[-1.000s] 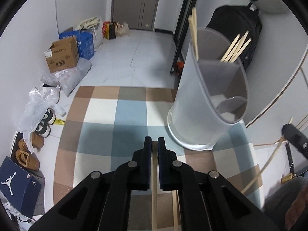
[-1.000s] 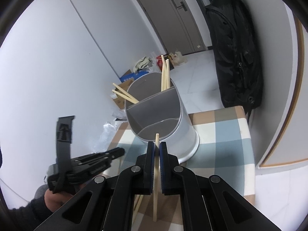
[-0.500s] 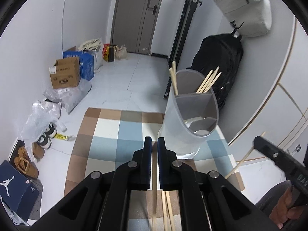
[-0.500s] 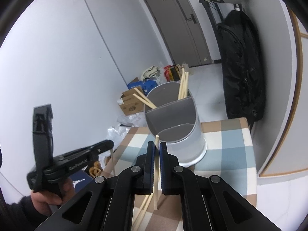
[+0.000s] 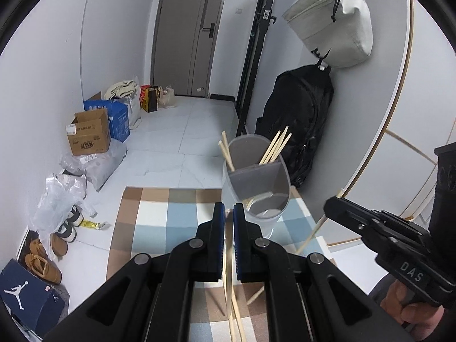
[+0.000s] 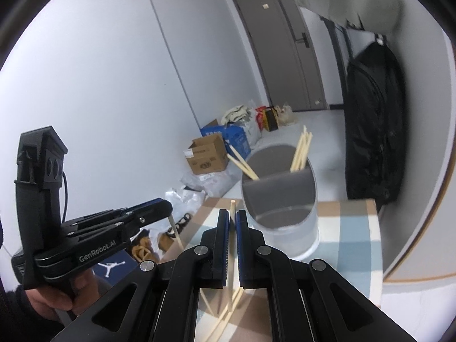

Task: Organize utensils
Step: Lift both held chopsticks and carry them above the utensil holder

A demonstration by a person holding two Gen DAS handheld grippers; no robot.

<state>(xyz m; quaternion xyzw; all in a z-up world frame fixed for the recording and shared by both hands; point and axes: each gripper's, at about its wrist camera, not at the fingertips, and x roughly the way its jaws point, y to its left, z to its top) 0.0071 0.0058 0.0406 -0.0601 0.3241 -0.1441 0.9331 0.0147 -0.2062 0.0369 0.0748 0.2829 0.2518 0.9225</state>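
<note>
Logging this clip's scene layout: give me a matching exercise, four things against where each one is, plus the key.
Things:
1. pale canvas bag
2. black backpack
3. utensil holder
4. cardboard box

Places:
A. on the checked cloth
B. on the floor by the left wall
C. hanging highest on the right wall
D. behind the holder, against the right wall

Pairs: 1-C, 2-D, 3-A, 4-B
</note>
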